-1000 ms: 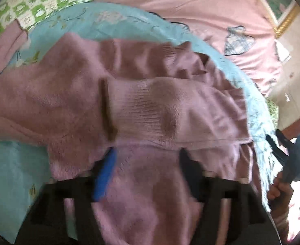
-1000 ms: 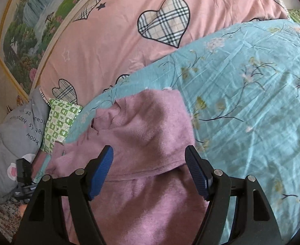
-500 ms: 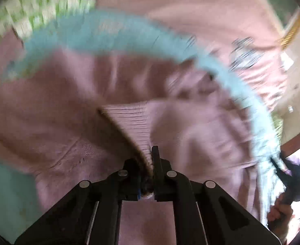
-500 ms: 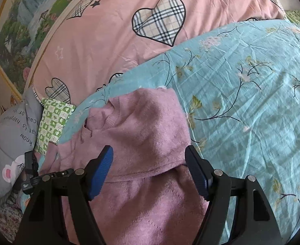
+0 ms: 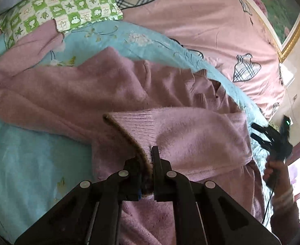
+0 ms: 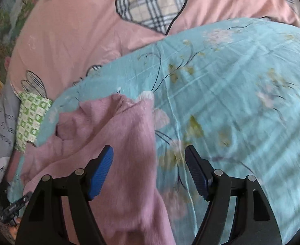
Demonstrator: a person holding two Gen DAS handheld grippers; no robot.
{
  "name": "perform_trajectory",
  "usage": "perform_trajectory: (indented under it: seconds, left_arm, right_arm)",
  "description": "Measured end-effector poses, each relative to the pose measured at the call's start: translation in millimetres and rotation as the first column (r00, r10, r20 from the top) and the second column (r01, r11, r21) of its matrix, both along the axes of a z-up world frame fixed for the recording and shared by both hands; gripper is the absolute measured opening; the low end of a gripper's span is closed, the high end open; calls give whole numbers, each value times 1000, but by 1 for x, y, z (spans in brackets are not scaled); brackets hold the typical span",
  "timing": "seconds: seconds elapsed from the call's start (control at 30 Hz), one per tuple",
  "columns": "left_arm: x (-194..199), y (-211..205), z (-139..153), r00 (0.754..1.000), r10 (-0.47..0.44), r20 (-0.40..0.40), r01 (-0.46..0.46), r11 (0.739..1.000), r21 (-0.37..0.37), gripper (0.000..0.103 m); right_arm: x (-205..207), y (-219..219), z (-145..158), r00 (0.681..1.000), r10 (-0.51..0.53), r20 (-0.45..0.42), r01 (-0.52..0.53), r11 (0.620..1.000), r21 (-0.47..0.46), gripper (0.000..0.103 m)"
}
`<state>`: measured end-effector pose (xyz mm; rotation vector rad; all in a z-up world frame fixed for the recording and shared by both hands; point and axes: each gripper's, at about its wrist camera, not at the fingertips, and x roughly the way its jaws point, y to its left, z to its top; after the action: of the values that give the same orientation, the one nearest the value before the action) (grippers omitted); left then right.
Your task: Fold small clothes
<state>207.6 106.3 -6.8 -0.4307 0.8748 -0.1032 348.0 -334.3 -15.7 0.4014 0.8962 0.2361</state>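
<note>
Since one second ago, the left gripper [image 5: 147,163] has closed and now clamps the ribbed cuff [image 5: 129,122] of the pink sweater [image 5: 68,89], which lies on the turquoise flowered sheet [image 6: 231,81]. Right gripper [image 6: 148,169] hovers with jaws apart. Writing on the grey pillow [image 6: 1,130] is too blurred to read.
</note>
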Motion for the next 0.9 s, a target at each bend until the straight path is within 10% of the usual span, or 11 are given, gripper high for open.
perform_trajectory:
  seconds: [0.07,0.17,0.37,0.63,0.9]
  left_arm:
    - [1,-1,-2,1000,-1,-10,1,1000,14,5]
    - [2,-7,-3,1000,-13,-12,13,1000,21,5]
    - [35,-49,4,994,-107,34,106,994,32,5]
    - [49,-61,-23,994,-103,-25,105,991,89,6]
    - [34,-48,-16,996,-93,-12,94,981,169,11]
  right_arm:
    - [16,10,-13,998,32,-51,-32,999,8,73]
    - [24,21,-21,991,116,-64,-115,993,7,9]
    - [23,-29,23,997,-28,73,38,990,-133,8]
    - [29,-33,-9,999,-48,14,50,976,-212,9]
    - [-24,-17,25,988,-112,104,129,976,-175,46]
